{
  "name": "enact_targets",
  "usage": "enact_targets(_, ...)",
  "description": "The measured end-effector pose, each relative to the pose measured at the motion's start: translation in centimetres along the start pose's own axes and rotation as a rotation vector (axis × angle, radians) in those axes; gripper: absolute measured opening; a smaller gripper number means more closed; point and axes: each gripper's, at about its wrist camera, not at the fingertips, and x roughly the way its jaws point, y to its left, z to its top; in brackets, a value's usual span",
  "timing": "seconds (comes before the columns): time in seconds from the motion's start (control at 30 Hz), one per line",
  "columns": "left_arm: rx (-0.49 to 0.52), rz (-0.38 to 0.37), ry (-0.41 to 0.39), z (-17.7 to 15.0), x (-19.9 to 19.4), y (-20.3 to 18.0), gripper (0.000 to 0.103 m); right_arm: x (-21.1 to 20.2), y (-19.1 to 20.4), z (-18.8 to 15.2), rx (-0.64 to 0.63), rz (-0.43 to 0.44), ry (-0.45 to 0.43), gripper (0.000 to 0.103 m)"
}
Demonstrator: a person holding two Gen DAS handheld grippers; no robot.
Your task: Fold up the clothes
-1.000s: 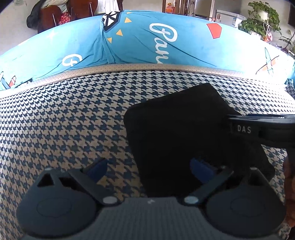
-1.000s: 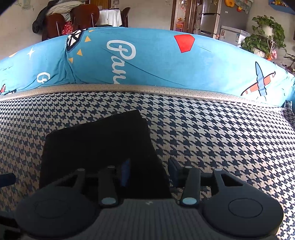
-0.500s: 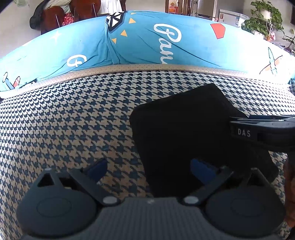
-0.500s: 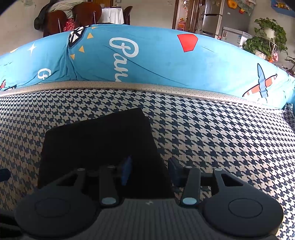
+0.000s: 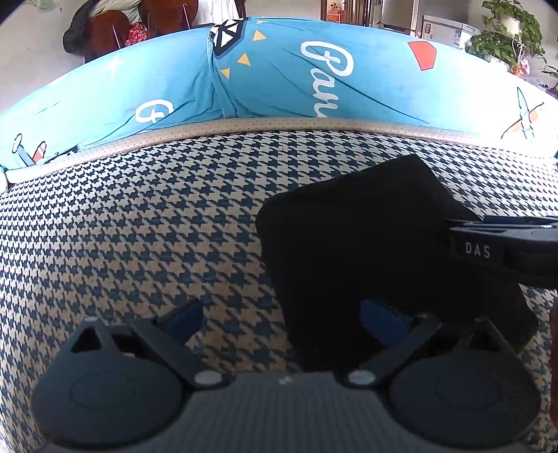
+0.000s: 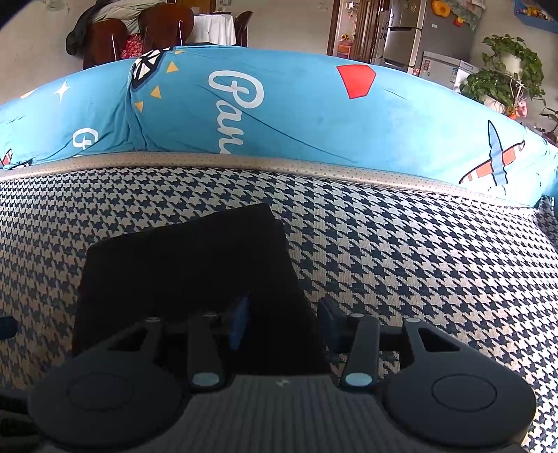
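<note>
A black garment (image 5: 366, 251), folded into a compact rectangle, lies flat on the houndstooth cushion (image 5: 139, 226). My left gripper (image 5: 282, 313) is open, its fingers straddling the garment's near left edge, right finger over the cloth. In the right wrist view the garment (image 6: 188, 265) lies left of centre. My right gripper (image 6: 284, 320) is open, its fingers straddling the garment's near right edge, holding nothing. The right gripper's body (image 5: 505, 251), marked DAS, shows at the left view's right edge.
A blue printed cushion cover (image 5: 314, 76) runs along the back of the seat, with a beige piping strip (image 6: 279, 163) below it. Chairs (image 6: 139, 31), a fridge (image 6: 404, 31) and a potted plant (image 6: 505, 69) stand in the room behind.
Both grippers have drawn back slightly toward me and lifted a little; the garment lies still and sits a bit farther from the fingers. Both grippers stay open.
</note>
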Motion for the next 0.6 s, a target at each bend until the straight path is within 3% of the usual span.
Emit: enact_targets(0.6,-0.034,0.044,-0.003,0.2,0.41,0.64,0.1,-0.84,0.85,0.15,-0.021,-0.062,-0.011,0.045)
